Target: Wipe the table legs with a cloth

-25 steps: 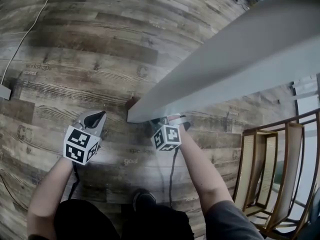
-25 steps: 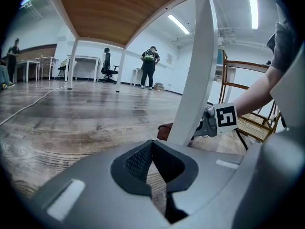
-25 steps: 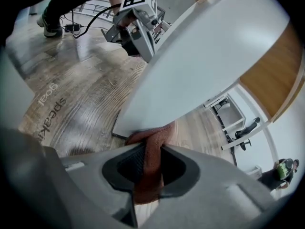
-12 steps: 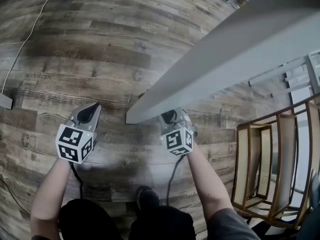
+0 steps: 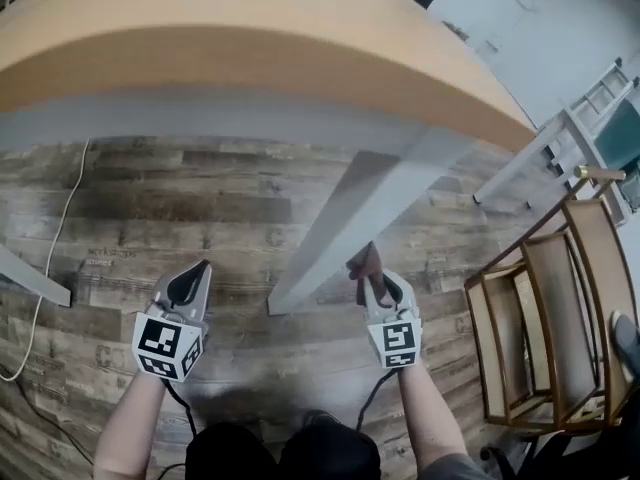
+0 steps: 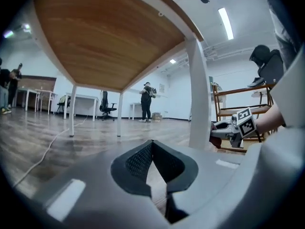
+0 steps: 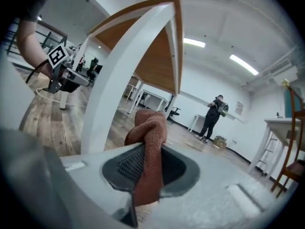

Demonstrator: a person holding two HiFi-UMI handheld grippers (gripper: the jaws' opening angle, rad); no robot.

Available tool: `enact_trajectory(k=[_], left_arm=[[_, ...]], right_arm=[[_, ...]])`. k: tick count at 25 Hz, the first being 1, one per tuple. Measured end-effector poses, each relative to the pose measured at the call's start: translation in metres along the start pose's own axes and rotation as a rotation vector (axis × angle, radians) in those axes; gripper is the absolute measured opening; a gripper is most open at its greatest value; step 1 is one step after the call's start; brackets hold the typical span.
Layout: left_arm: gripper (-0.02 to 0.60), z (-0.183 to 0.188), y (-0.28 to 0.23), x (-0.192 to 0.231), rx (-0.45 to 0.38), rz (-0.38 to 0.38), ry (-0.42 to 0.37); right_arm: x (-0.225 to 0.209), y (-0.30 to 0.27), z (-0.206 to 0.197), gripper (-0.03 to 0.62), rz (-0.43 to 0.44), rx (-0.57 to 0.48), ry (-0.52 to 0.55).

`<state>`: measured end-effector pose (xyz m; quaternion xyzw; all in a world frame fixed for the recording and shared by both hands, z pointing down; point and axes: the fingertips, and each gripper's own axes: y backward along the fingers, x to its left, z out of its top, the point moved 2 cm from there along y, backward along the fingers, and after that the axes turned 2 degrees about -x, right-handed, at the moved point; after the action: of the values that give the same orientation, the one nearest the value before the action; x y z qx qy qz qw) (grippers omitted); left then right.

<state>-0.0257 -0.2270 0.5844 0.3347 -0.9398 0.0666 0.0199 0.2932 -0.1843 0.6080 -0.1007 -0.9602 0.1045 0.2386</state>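
The table's white leg (image 5: 345,226) slants down from the wooden top (image 5: 250,28) to the plank floor. A rust-brown cloth (image 5: 366,264) sticks out of my right gripper (image 5: 374,284), which is shut on it just right of the leg's lower part; whether cloth and leg touch is unclear. In the right gripper view the cloth (image 7: 149,144) stands folded between the jaws of that gripper (image 7: 143,159), with the leg (image 7: 116,80) just to its left. My left gripper (image 5: 200,268) hangs left of the leg, shut and empty (image 6: 152,146); the leg (image 6: 199,97) stands ahead to its right.
A wooden cane-back chair (image 5: 545,328) stands close on the right. A pale cable (image 5: 62,218) runs over the floor at left, near another white leg (image 5: 30,278). A white ladder-like frame (image 5: 585,108) is at the back right. A person (image 7: 212,116) stands far off.
The view has swung up, so the tabletop's underside and edge now show. My right gripper has come out from the leg's foot and moved right, cloth showing. The left gripper stays about where it was.
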Motion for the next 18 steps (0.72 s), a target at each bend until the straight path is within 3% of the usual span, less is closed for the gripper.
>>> enact_trajectory(k=[6,10,13,18], left_arm=[[0.020,0.103,0.039,-0.048,-0.026,-0.025,-0.055],[0.018,0.157,0.069,-0.075,0.007,-0.051,-0.036],[0.019,0.199,0.089,-0.091,0.014,-0.053,-0.004],[0.019,0.263,0.121,-0.107,0.034,0.034,0.113]], right_arm=[[-0.077,0.070,0.096,0.064,-0.077,-0.011,-0.065],[-0.105,0.083,0.163,0.064,-0.047,-0.032,-0.099],[-0.124,0.099,0.213,0.064,-0.039,-0.039,-0.110],[-0.158,0.125,0.299,0.064,-0.049,-0.075,-0.155]])
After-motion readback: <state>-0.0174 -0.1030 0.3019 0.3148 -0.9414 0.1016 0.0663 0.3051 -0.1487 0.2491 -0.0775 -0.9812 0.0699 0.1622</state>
